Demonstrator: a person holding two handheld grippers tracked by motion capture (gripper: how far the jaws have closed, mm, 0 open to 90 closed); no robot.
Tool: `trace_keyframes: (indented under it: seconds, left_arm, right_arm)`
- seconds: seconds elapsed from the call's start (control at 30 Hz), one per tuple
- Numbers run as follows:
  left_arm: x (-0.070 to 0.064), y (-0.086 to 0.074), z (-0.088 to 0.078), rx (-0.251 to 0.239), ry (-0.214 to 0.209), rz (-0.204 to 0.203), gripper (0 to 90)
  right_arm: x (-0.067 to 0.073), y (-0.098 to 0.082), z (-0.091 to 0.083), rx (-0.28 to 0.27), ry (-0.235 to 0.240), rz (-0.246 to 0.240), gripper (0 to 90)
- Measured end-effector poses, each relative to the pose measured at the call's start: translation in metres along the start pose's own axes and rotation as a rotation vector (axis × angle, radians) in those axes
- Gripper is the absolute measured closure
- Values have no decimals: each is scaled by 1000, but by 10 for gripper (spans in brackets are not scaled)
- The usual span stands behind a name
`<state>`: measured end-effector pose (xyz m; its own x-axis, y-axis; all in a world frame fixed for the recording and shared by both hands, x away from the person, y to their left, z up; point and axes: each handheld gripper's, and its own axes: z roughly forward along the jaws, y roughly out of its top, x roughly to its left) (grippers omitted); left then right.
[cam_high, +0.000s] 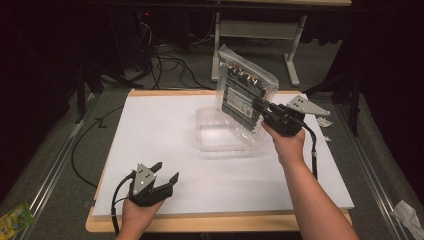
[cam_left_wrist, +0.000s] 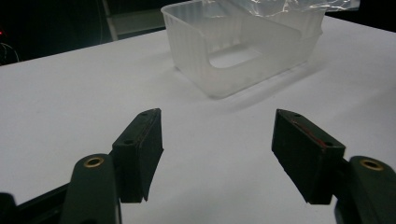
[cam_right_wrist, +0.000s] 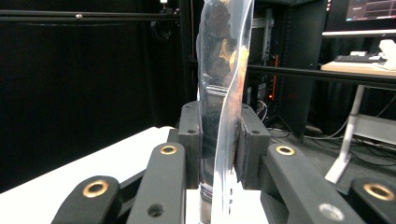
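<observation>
- The right gripper (cam_high: 265, 111) pinches one edge of the clear plastic bag with dark things inside (cam_high: 245, 92), held up over the clear plastic tub (cam_high: 212, 135).
- The bag might slip and drop.
- The left gripper (cam_high: 166, 172) is wide apart and holds nothing, near the front of the white board (cam_high: 165, 125).

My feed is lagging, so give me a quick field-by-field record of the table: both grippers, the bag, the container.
left gripper: open, holds nothing, near the front edge of the white board
right gripper: shut on the bag
bag: clear plastic, dark flat item inside, held upright above the container
container: clear plastic tub, open top, on the white board, looks empty
bag to container: bag's lower edge is at the tub's right side; contact cannot be told
table: wooden, under the white board
</observation>
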<state>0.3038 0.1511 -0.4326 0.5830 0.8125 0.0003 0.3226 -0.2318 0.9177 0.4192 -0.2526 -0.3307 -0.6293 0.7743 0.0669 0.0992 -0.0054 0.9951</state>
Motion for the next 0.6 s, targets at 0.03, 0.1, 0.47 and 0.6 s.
trace_keyframes:
  seconds: [0.03,0.1,0.47,0.6]
  left_arm:
    - [0,0,0,1,0,1,342]
    - [0,0,0,1,0,1,342]
    - [0,-1,2,7,-8,16,345]
    - [-1,0,3,12,-16,22,342]
  right_arm:
    - [-1,0,3,5,3,-1,765]
    - [-1,0,8,10,3,-2,765]
    - [-2,-3,49,57,29,-19,765]
    - [-5,-4,57,75,33,-19,766]
